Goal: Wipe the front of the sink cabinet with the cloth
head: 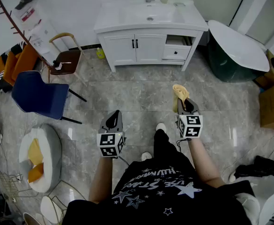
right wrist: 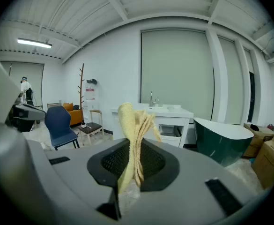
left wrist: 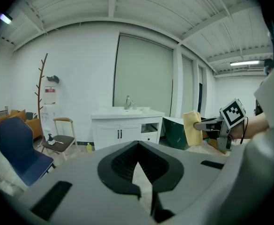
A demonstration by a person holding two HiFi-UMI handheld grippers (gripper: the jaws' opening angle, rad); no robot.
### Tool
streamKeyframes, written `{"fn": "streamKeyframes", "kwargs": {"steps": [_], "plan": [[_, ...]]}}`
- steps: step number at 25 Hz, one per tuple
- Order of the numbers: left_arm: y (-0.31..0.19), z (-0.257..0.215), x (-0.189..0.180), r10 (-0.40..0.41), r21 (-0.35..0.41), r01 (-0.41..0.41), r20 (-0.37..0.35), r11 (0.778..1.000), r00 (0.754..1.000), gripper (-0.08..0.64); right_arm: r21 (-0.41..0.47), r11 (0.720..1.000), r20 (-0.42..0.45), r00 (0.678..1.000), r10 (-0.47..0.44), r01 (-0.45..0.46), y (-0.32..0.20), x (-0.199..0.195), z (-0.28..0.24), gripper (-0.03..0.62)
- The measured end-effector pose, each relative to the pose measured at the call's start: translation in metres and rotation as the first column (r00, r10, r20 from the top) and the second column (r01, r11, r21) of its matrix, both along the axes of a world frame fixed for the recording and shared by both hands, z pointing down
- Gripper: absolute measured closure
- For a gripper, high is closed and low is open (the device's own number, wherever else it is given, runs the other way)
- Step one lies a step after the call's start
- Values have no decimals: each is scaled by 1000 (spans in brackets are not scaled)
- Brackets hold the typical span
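Observation:
The white sink cabinet (head: 148,46) stands against the far wall, two doors with dark handles and an open drawer at its right; it also shows in the left gripper view (left wrist: 122,132) and the right gripper view (right wrist: 167,123). My right gripper (head: 182,108) is shut on a yellow cloth (head: 180,93) that sticks up bunched between its jaws (right wrist: 133,139). That cloth (left wrist: 191,128) appears at the right of the left gripper view too. My left gripper (head: 112,121) is shut with nothing in it. Both are held over the floor, well short of the cabinet.
A dark green bathtub (head: 235,50) sits right of the cabinet, cardboard boxes (head: 272,97) beyond it. Left are a wooden chair (head: 66,60), a blue chair (head: 36,95), a coat rack (head: 22,29) and a white round stool (head: 38,158). A yellow bottle (head: 100,53) stands by the cabinet's left foot.

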State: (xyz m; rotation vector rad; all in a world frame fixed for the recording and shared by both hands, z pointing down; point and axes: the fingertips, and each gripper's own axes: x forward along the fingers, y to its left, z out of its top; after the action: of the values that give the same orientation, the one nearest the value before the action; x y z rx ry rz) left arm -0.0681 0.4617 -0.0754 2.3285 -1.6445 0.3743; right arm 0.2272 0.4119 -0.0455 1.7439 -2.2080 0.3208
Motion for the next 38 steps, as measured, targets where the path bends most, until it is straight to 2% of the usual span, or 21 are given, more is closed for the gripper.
{"fn": "streamKeyframes", "kwargs": {"steps": [9,20,25,31,35,38], "plan": [[-41,-2,15,12,-16,-12,1,1000,1000,545,-4,1000,32,999,-20,20,-45,4,-2,534],[-135,12,44,-59,-72,62,48,995,997,545,-48,998,94,995,-37,42,-153,39,33,532],[-176,9,49,-109,-56,111,51,992,993,545,-58,997,119,992,-48,55,-201,49,45,532],[-188,11,29,-149,-53,152,46,987,988,545,-73,992,124,988,-92,101,-233,24,54,532],[-194,22,-4,-171,-83,174,41,981,984,545,-98,988,107,989,-105,116,-247,-5,60,532],[-210,33,-33,-163,-103,164,21,981,986,545,-115,989,85,993,-83,93,-258,-28,65,532]]}}
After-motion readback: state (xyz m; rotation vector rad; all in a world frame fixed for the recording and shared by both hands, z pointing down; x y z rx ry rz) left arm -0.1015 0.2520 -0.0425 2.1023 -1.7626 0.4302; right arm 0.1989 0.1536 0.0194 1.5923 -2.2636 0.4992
